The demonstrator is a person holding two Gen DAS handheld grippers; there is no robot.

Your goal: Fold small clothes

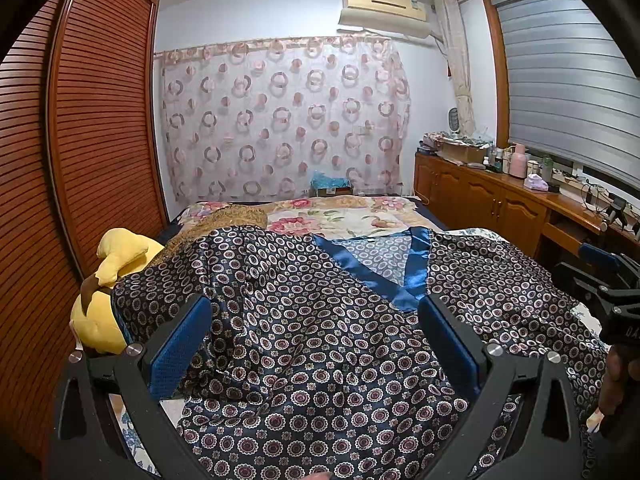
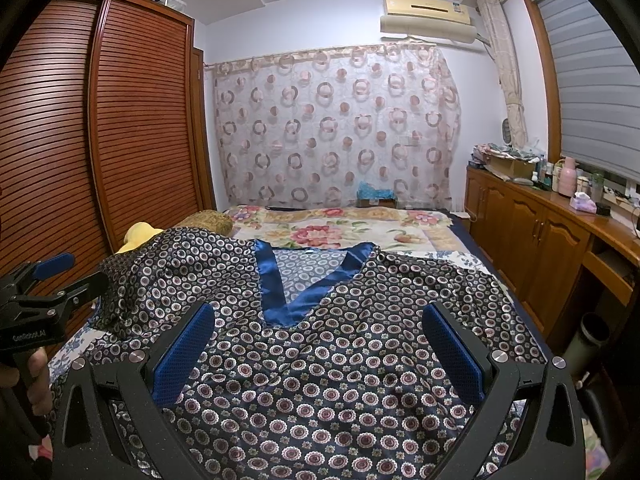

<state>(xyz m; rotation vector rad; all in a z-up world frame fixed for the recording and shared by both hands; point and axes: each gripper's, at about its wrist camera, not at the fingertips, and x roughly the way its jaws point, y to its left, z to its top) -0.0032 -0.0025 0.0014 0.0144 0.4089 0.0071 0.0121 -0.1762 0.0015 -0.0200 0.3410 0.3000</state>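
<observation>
A dark blue satin top (image 1: 320,320) (image 2: 328,364) with a round flower print and a bright blue V-neck band (image 2: 280,292) lies spread face up on the bed, its neck pointing away from me. Its left sleeve drapes over a yellow plush toy (image 1: 116,256). My left gripper (image 1: 316,312) hovers open over the left half of the garment, nothing between its blue pads (image 1: 180,348). My right gripper (image 2: 320,320) hovers open over the chest area below the V-neck. Each gripper shows at the edge of the other's view, held by a hand (image 2: 36,380).
A floral bedspread (image 2: 340,232) covers the far half of the bed. A slatted wooden wardrobe (image 1: 80,120) stands close on the left. A low wooden cabinet (image 2: 540,232) with bottles and clutter runs along the right under the window. A gold cushion (image 2: 208,220) lies beyond the plush toy.
</observation>
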